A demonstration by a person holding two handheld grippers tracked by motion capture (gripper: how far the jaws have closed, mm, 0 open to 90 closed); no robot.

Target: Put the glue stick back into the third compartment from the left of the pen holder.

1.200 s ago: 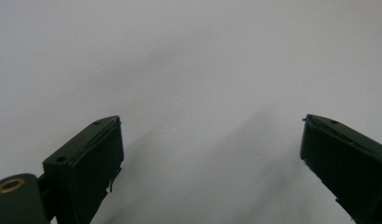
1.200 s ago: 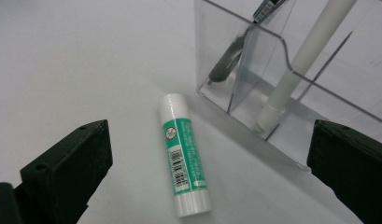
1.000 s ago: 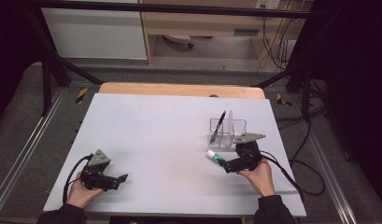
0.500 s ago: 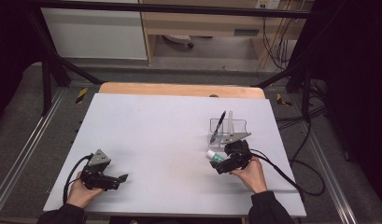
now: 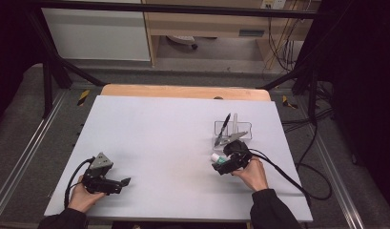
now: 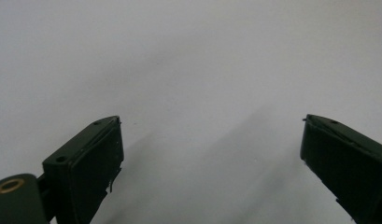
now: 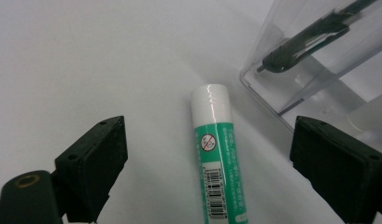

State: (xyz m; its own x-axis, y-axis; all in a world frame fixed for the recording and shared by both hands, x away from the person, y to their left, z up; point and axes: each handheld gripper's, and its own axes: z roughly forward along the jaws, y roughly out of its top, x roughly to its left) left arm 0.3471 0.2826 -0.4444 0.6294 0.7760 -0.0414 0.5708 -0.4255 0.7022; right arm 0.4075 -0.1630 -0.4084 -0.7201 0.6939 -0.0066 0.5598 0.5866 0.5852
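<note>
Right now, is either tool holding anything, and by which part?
Nothing is held. The right tool has just been closing around the glue stick lying on the table, pads not touching it. The left tool is open.

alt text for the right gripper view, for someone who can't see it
A green and white glue stick lies on a white table, between the open black jaws of the right gripper, touching neither. At upper right, a clear plastic organiser holds a black pen.

Tons of bare desk [image 5: 159, 133] across the middle and left. Only clutter sits right: a clear organizer [image 5: 233, 131] with a pen [image 5: 224, 125], glue stick [image 7: 218, 158] lying just beside it.
</note>
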